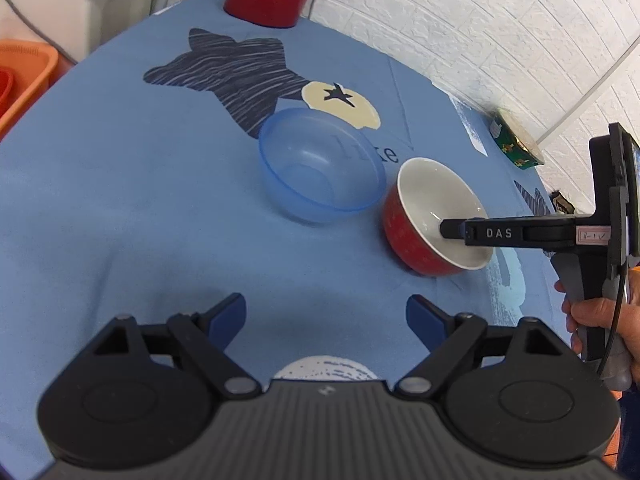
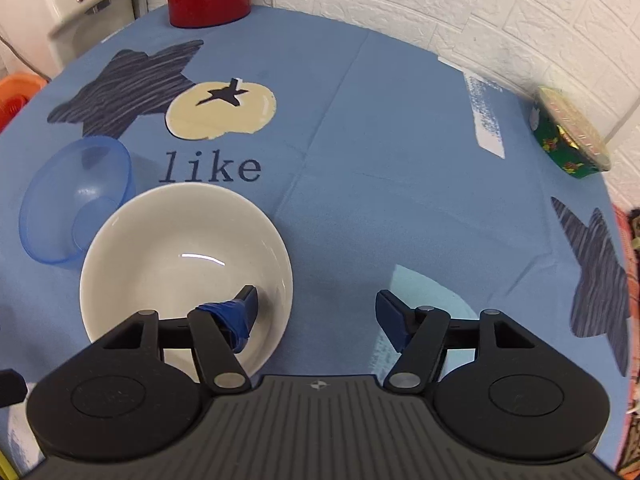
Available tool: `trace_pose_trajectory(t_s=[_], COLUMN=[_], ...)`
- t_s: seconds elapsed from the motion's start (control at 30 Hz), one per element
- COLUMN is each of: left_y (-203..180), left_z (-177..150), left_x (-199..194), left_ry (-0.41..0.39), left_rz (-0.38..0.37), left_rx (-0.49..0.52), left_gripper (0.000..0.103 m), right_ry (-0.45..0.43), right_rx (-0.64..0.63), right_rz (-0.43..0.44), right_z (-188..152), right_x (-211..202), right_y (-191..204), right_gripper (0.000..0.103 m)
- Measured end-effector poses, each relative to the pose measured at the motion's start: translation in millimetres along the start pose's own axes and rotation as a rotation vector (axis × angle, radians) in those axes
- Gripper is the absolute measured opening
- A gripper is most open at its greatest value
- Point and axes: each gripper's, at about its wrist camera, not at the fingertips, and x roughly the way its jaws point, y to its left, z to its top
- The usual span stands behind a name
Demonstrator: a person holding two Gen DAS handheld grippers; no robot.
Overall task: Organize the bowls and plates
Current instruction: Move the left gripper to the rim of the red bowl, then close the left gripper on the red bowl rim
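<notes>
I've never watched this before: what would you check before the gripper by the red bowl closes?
1. Right gripper open: ok.
2. One of its fingers inside the red bowl, the other outside the rim: ok.
3. Red bowl empty: ok.
4. Blue bowl upright and empty: ok.
5. Gap between the two bowls: cannot tell.
6. Left gripper open, holding nothing: ok.
</notes>
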Motion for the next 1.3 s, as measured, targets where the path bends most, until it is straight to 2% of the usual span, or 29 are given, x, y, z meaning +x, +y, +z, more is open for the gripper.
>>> trace_pose_trajectory(t_s=[0.17, 0.3, 0.4, 0.5, 0.57, 0.7, 0.77, 0.8, 0.93, 1.03, 1.2, 1.3], left_y=[-6.0, -14.5, -24.9, -32.2, -39.5, -51.0, -53.1, -54.2, -56.0, -56.3, -56.2, -53.2], left_z=[-1.2, 4.1, 12.5, 19.2, 23.4, 27.0, 27.1, 27.6, 29.6, 33.3, 35.4, 37.9], left_x=[-0.2, 1.0, 6.5, 17.0, 26.0, 41.5, 49.1, 53.1, 71.5, 74.1, 75.2, 76.3], left_ry=[0.001, -0.006, -0.010, -0.037, -0.058, -0.096, -0.096, -0.086, -0.038, -0.041, -0.046, -0.035], left_rz=[-0.022, -0.042, -0.098, -0.109, -0.081, 0.025, 0.055, 0.054, 0.044, 0.047, 0.057, 0.038], left_rx=[0.006, -0.032, -0.103, -0.236, -0.279, -0.293, -0.303, -0.302, -0.312, -0.309, -0.316, -0.327], left_gripper=[0.088, 0.088, 0.088, 0.088, 0.088, 0.087, 0.078, 0.076, 0.057, 0.057, 0.054, 0.051], right_ry=[0.016, 0.009, -0.030, -0.072, -0.085, -0.088, -0.113, -0.122, -0.158, -0.174, -0.134, -0.210], right_rx=[-0.046, -0.003, 0.068, 0.160, 0.184, 0.173, 0.170, 0.166, 0.124, 0.107, 0.084, 0.010], right_rz=[-0.060, -0.049, 0.001, 0.079, 0.110, 0.144, 0.172, 0.180, 0.200, 0.210, 0.170, 0.162], right_z=[-1.6, -5.3, -8.4, -10.7, -10.7, -12.0, -14.2, -14.4, -16.6, -19.3, -11.2, -18.6], right_x=[-3.2, -3.6, -3.1, -0.6, 3.5, 15.4, 17.8, 18.6, 20.4, 20.4, 16.7, 7.1], right_y=[-2.7, -8.8, -14.2, -23.4, -25.4, -23.3, -23.7, -23.5, -22.2, -23.6, -17.5, -11.0], right_gripper=[0.052, 0.052, 0.052, 0.052, 0.052, 0.052, 0.052, 0.052, 0.054, 0.056, 0.056, 0.052])
